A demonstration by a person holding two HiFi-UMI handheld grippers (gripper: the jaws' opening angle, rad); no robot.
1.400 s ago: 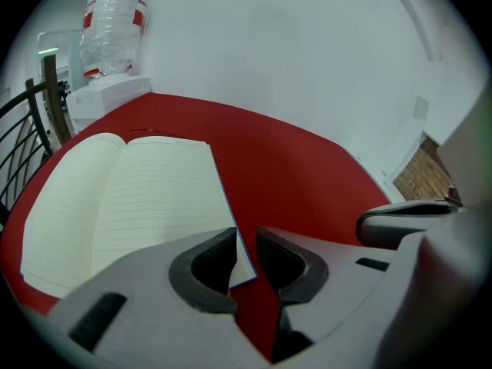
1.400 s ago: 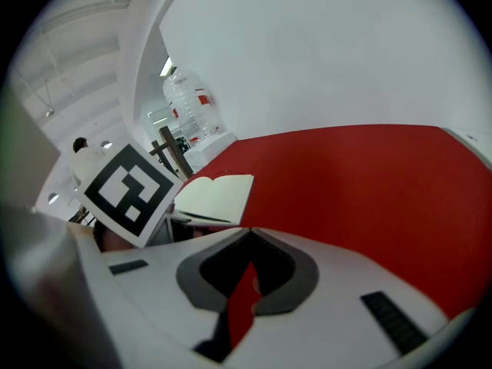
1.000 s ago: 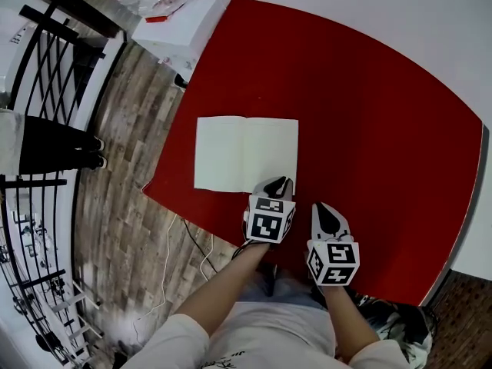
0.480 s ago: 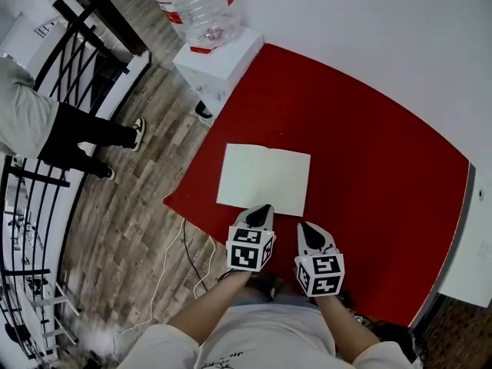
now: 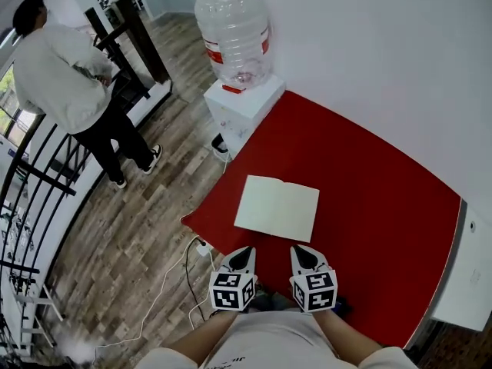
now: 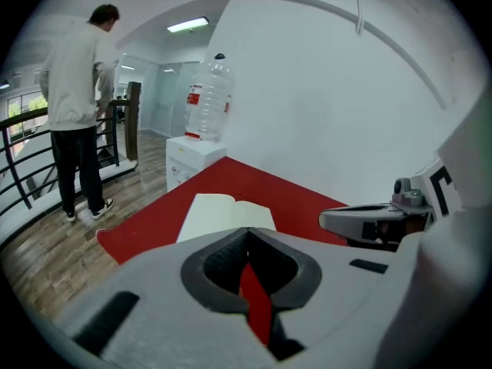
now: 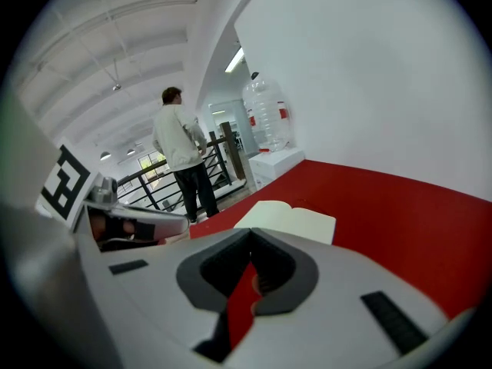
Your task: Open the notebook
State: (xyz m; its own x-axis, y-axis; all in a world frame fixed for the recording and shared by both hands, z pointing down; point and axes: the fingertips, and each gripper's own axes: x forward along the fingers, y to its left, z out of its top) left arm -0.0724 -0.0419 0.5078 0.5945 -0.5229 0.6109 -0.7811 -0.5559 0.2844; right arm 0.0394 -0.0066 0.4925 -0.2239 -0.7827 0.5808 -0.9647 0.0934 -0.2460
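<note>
On red table (image 5: 384,206), notebook (image 5: 277,207) lies open, pages up, near left edge. Left tool (image 5: 245,254) and right tool (image 5: 298,253) both clenched, empty, side by side, apart from notebook. Person (image 5: 65,79) stands by railing (image 5: 40,177).

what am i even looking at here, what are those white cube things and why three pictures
No robot here: a person holds a tool in each hand, each ending in a two-jaw claw. The cubes with black square markers are part of those tools. The top-down picture comes from a camera on the person's head; it shows the left claw and the right claw near the body. The other two come from cameras riding on each claw, looking along its jaws. On the red table lies a notebook, open, blank pages up. Both claws are shut and hold nothing. Behind are a water bottle and another person.
</note>
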